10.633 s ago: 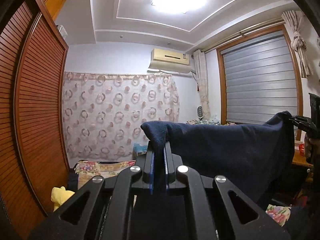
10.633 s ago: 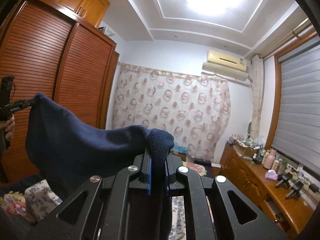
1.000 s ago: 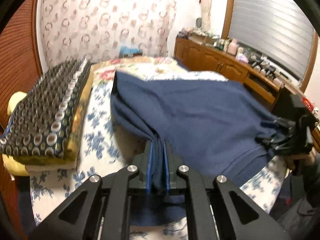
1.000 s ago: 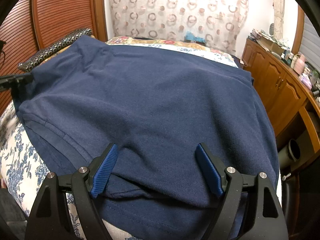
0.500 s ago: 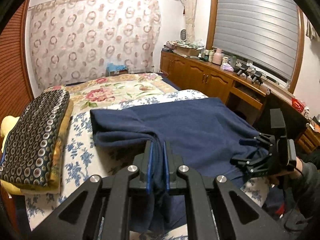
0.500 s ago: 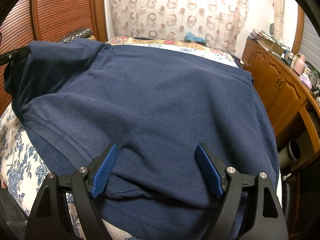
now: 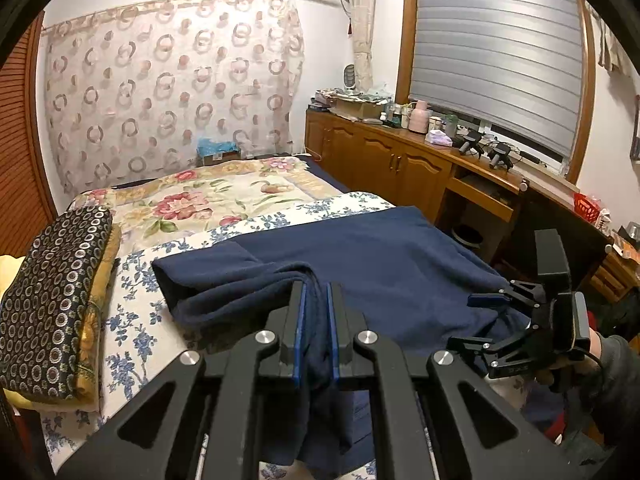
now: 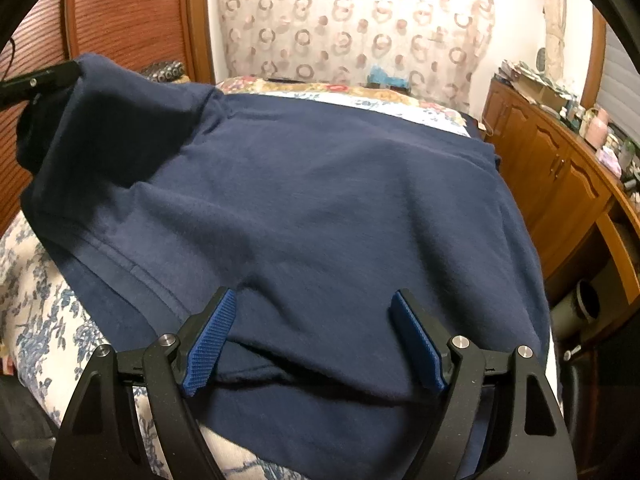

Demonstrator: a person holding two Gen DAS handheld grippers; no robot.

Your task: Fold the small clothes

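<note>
A navy blue garment (image 7: 392, 264) lies spread over the bed. My left gripper (image 7: 316, 292) is shut on its left edge, and the cloth bunches up between the blue pads and hangs down below them. In the right wrist view that same left gripper (image 8: 60, 74) holds the garment's corner raised at the upper left, so the navy blue garment (image 8: 320, 200) forms a lifted flap there. My right gripper (image 8: 314, 340) stands wide open over the near hem, its pads clear of the cloth. From the left wrist camera, the right gripper (image 7: 464, 322) shows at the garment's right edge, held by a dark-sleeved hand.
A floral sheet (image 7: 132, 332) covers the bed. A folded dark patterned quilt (image 7: 52, 300) lies along the bed's left side. Wooden cabinets (image 7: 400, 160) with cluttered tops run along the right. A slatted wardrobe (image 8: 120, 8) stands on the left, and a round bin (image 8: 580, 304) sits by the cabinets.
My left gripper has risen with the garment's left edge, lifting that side off the bed into a flap. The right gripper has stayed still and open.
</note>
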